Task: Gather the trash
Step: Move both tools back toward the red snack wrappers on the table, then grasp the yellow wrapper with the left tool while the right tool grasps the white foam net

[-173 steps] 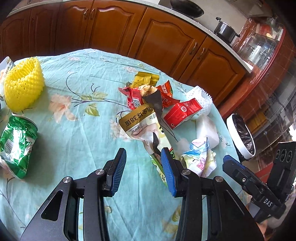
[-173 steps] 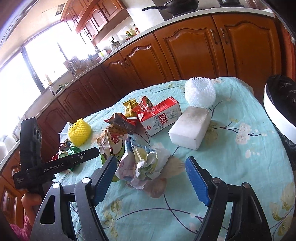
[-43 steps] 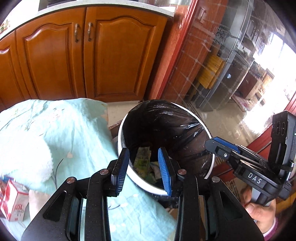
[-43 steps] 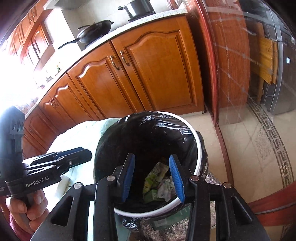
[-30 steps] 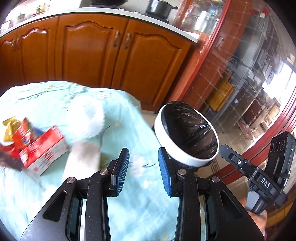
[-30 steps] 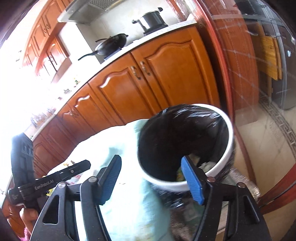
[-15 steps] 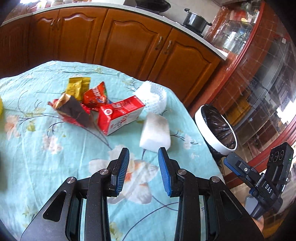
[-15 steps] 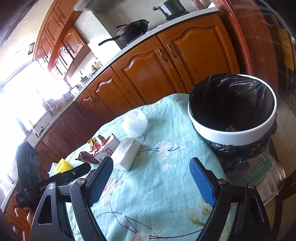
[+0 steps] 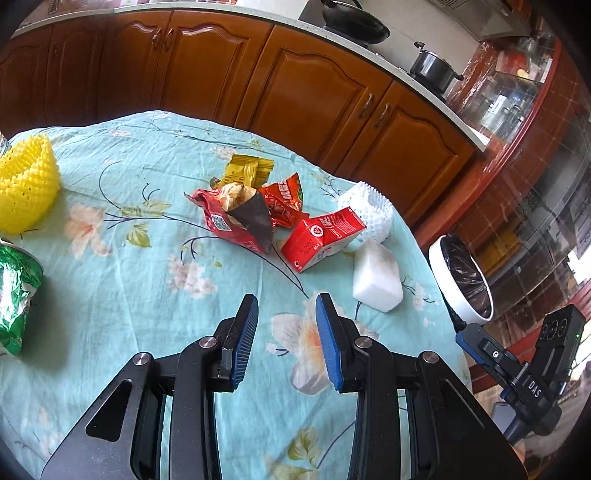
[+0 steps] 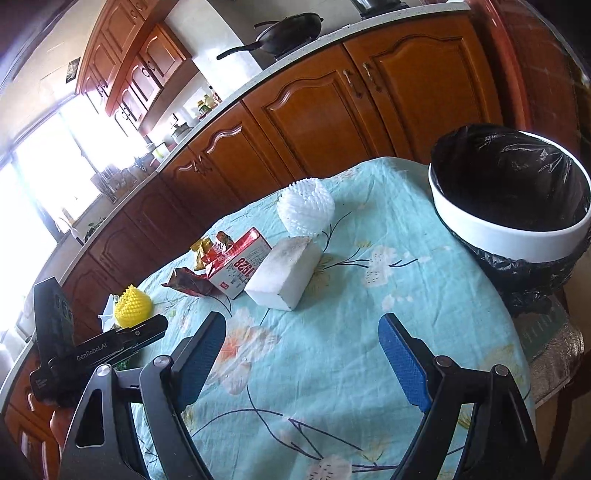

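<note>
Trash lies on the floral tablecloth (image 9: 110, 288): a red milk carton (image 9: 322, 238) (image 10: 236, 264), red snack wrappers (image 9: 236, 214), a yellow packet (image 9: 248, 170), a white foam block (image 9: 376, 277) (image 10: 284, 275), a white foam net (image 9: 367, 207) (image 10: 306, 206), a yellow foam net (image 9: 26, 188) (image 10: 132, 302) and a green bag (image 9: 14, 295). The white bin with a black liner (image 10: 509, 195) (image 9: 463, 282) stands off the table's right edge. My left gripper (image 9: 284, 336) is open and empty above the cloth, short of the carton. My right gripper (image 10: 303, 354) is wide open and empty, short of the foam block.
Wooden kitchen cabinets (image 9: 295, 92) curve behind the table, with a wok (image 10: 284, 29) and a pot (image 9: 432, 70) on the counter. A glass cabinet (image 9: 546, 184) stands at the right. The table's edge drops off near the bin.
Both grippers dropped their trash into the bin, then swung back from it over the table. The right gripper opened wide. The wrapper pile is smaller than at first.
</note>
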Demonstrator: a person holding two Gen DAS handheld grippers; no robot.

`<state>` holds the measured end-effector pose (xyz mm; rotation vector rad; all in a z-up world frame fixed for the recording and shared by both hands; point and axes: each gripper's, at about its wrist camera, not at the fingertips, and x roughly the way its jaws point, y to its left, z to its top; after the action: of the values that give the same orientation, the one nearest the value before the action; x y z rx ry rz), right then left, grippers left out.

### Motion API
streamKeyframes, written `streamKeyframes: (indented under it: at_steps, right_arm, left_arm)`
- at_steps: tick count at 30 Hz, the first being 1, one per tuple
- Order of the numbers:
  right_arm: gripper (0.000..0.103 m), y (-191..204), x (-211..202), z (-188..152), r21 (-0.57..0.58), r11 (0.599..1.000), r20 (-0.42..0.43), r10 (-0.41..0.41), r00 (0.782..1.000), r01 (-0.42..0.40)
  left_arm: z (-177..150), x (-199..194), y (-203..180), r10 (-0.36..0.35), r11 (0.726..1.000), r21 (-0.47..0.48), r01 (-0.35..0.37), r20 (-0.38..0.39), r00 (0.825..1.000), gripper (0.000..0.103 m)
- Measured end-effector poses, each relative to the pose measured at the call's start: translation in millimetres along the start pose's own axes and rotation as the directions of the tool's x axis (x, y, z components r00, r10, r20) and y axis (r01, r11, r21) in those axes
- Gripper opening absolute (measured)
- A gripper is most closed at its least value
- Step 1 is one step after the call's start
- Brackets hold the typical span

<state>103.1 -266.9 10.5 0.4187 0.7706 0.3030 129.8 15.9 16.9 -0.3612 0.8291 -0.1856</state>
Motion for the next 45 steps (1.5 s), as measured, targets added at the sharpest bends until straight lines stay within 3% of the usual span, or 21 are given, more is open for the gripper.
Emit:
streamKeyframes:
  at_steps: [10,22,36,41,43,44,45]
  right_arm:
    - [0.086,12,17,16,-0.028,1.000,-0.011,0.010,1.000,-0.011]
    - [0.086,13,44,49,-0.060,0.998,-0.018,-0.002,1.000,0.001]
    - [0.085,7,101,97,-0.076,0.996,-0.061,-0.051,0.997,0.047]
    - [0.073,-2,130,103,-0.050,0.997,-0.111,-0.065,0.992,0.060]
    - [0.064,-4,141,103,-0.047,0.997,-0.134,-0.072,0.988,0.066]
    - [0.054,-6,145,103,-0.045,0.997,-0.143,-0.072,0.987,0.066]
    - [0.049,-7,148,102,-0.044,0.997,-0.151,-0.066,0.986,0.061]
  left_arm:
    - [19,-1,16,0.033,0.999,-0.019,-0.033,0.020,0.999,0.032]
    - [72,14,17,0.089,0.994,0.054,-0.091,0.040,0.995,0.032]
    - [117,88,23,0.127,0.981,0.158,-0.113,-0.080,0.989,0.032]
    - [116,104,22,0.130,0.977,0.181,-0.110,-0.106,0.986,0.031]
    - [114,108,20,0.141,0.973,0.196,-0.118,-0.108,0.984,0.019]
    - [112,110,19,0.144,0.972,0.204,-0.119,-0.113,0.983,0.007]
    - [111,111,18,0.138,0.972,0.207,-0.111,-0.119,0.983,0.001]
